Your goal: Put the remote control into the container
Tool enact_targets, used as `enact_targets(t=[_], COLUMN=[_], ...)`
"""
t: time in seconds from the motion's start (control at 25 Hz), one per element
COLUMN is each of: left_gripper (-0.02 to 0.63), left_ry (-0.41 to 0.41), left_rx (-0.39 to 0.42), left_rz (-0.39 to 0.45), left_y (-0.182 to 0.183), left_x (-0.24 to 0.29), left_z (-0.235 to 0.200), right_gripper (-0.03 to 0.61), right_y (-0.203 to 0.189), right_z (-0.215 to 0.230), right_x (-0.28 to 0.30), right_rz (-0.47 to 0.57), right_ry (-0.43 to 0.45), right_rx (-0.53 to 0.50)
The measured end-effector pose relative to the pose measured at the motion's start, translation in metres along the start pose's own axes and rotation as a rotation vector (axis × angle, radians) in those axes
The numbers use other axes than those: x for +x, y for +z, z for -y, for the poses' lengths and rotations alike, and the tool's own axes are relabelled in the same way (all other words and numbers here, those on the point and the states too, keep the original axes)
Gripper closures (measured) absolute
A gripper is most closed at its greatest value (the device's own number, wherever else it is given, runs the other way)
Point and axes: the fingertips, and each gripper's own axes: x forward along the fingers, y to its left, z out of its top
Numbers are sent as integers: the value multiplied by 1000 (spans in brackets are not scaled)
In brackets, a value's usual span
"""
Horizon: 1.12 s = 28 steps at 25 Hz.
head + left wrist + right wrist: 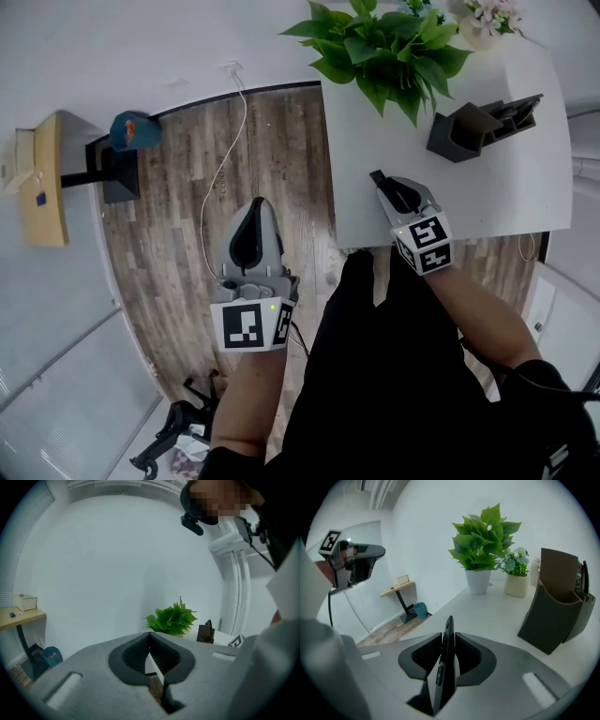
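- The remote control [446,658] shows only its thin edge and a few side buttons. Its lower part is hidden between the pads of the right claw [449,641], which press on it.
- A brown card [558,573] hides most of the inside of the container [555,609].
- Behind this card, a dark thing with buttons [581,581] shows only as a narrow strip. I cannot tell what it is.
- In the head view, the plant [380,42] left of the container is cut by the top edge, and its leaves hide the pot.
- The flowers [487,17] behind the container are cut by the same edge.
- In the left gripper view, the container is too small to show its contents.
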Motion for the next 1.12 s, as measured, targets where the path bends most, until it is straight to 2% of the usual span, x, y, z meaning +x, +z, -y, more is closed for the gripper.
enact_targets(t=[0.2,0.36,0.92,1.12], left_gripper=[614,614,614,614], left_ry=[-30,-61,-167,-183], left_rx=[6,12,33,42], left_rz=[17,37,120,148], left_y=[11,23,79,100], left_x=[10,22,64,78], left_z=[13,29,105,133], right_gripper=[492,492,495,495], right_y=[23,44,101,124], right_z=[13,26,94,117], right_x=[-27,-50,-138,-161], right_rz=[119,213,379,436], right_ry=[0,-5,-101,-97], right_rx=[35,20,7,-18])
